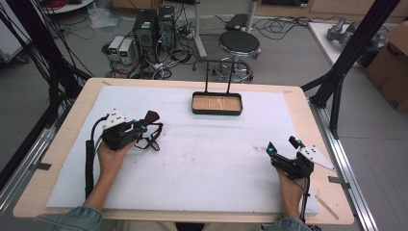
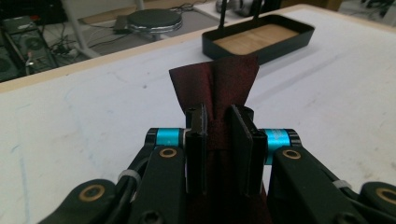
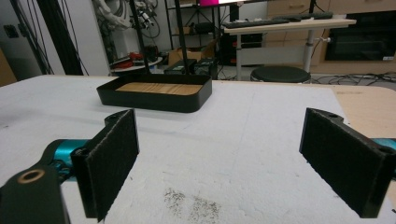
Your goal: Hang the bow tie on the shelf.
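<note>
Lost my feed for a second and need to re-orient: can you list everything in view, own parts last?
Bow tie: one, dark red with black strap, left side of the table, clamped in the left gripper.
Tray: one, black with wooden floor and tall wire handle, far centre.
Table: one, wood with white cover.
Stool: one, black, on the floor beyond.
Left gripper: black, fingers shut on the bow tie.
Right gripper: black, fingers wide open, near right.

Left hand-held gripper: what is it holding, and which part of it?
The left hand-held gripper is shut on a dark red bow tie, pinching its narrow middle. The strap dangles below. The right hand-held gripper is open, holding nothing.
</note>
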`<action>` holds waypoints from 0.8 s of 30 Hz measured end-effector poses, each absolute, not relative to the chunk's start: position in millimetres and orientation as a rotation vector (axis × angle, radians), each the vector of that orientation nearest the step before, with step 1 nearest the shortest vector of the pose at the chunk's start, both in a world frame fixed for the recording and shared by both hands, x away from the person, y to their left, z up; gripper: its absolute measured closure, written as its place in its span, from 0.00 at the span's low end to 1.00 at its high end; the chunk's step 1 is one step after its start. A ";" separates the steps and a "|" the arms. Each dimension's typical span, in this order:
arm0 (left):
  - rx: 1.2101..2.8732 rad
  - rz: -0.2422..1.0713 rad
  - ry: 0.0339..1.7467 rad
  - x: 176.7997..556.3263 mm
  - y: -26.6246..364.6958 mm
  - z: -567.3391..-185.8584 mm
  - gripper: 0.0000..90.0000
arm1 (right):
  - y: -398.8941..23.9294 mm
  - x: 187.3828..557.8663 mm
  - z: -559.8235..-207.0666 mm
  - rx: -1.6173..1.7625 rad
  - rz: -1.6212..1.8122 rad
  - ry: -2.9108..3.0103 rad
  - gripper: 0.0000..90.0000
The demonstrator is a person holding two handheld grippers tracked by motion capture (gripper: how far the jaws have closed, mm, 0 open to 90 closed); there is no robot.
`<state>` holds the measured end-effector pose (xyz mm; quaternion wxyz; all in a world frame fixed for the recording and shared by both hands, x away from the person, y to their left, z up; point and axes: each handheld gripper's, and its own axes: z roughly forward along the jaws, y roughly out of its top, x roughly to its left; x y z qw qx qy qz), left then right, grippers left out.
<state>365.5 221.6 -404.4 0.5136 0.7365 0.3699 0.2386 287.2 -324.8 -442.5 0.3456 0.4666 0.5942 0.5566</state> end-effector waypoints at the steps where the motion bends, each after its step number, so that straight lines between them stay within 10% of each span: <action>1: 1.767 0.569 0.885 367.2 220.1 -403.6 0.84 | -325.0 287.4 -442.6 1.208 1.444 1.542 0.12; 24: 1.713 0.506 0.731 407.3 184.2 -358.6 0.85 | -326.2 287.6 -442.8 1.213 1.456 1.543 0.12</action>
